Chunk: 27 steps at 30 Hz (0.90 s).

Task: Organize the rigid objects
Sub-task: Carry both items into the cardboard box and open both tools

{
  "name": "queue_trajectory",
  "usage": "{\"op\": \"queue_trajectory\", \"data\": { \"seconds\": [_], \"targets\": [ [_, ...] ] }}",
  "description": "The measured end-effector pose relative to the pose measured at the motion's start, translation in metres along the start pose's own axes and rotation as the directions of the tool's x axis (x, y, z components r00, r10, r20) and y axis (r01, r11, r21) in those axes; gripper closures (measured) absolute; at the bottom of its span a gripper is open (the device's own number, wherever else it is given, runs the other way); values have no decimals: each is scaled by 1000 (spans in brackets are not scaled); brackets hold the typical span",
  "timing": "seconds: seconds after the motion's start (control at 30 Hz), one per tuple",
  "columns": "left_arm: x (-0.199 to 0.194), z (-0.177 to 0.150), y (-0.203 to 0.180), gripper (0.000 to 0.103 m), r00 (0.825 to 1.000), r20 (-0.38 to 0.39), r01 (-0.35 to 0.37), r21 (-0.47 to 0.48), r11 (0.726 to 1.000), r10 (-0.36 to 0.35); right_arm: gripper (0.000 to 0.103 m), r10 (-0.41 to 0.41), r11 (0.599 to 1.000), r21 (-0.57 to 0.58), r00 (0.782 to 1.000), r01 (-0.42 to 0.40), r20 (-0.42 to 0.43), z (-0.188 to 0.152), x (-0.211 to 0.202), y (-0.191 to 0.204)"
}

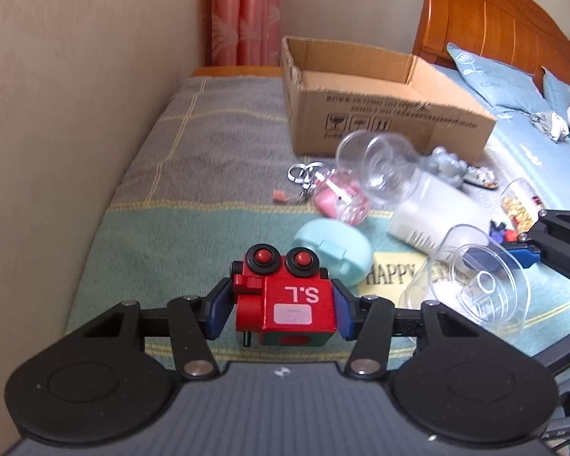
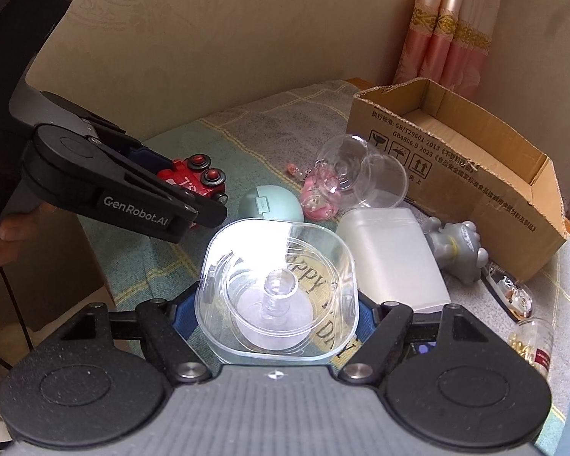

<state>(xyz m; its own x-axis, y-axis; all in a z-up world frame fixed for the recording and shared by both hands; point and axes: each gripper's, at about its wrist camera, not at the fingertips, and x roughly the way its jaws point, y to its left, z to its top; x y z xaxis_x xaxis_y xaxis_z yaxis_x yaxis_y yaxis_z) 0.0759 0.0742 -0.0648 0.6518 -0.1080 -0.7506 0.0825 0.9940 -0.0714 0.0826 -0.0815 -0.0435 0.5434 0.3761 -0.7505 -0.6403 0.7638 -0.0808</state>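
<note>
My left gripper (image 1: 281, 306) is shut on a red toy train block (image 1: 285, 296) marked "S.L", held above the bed; it also shows in the right wrist view (image 2: 193, 182). My right gripper (image 2: 277, 307) is shut on a clear square plastic container (image 2: 277, 292) with a knobbed lid inside; it shows in the left wrist view (image 1: 478, 281) at the right. An open cardboard box (image 1: 380, 102) (image 2: 463, 167) stands behind the pile on the bed.
On the bed lie a mint round case (image 1: 332, 250), a pink toy in a clear capsule (image 1: 340, 199), clear cups (image 1: 376, 167), a frosted white box (image 2: 391, 258), a grey figurine (image 2: 456, 243), key rings (image 1: 304, 173), a small jar (image 2: 532, 345). Wall at left, headboard (image 1: 494, 19) behind.
</note>
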Motion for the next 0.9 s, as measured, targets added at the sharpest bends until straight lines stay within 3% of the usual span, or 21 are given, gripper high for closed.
{"op": "queue_trajectory", "data": {
  "seconds": [0.2,0.37,0.6,0.83,0.87,0.9],
  "targets": [
    [-26,34,-13,50,997,76,25,51,998,-29,23,-14,999,34,999,12,51,10,-29,-26],
    [-27,73,-25,50,991,116,52,100,994,-63,23,-72,996,62,992,65,106,22,-52,-56],
    [1,135,-44,50,984,158,52,156,986,-77,23,-163,983,110,975,148,151,43,-64,-104],
    [38,177,-63,50,982,178,38,166,985,-67,23,-220,969,149,966,200,136,61,-60,-147],
    [43,179,-64,48,980,190,35,159,987,-66,23,-225,967,156,965,204,133,62,-59,-152],
    [47,181,-64,39,977,202,31,150,988,-61,23,-227,965,162,965,205,129,66,-55,-157]
  ]
}}
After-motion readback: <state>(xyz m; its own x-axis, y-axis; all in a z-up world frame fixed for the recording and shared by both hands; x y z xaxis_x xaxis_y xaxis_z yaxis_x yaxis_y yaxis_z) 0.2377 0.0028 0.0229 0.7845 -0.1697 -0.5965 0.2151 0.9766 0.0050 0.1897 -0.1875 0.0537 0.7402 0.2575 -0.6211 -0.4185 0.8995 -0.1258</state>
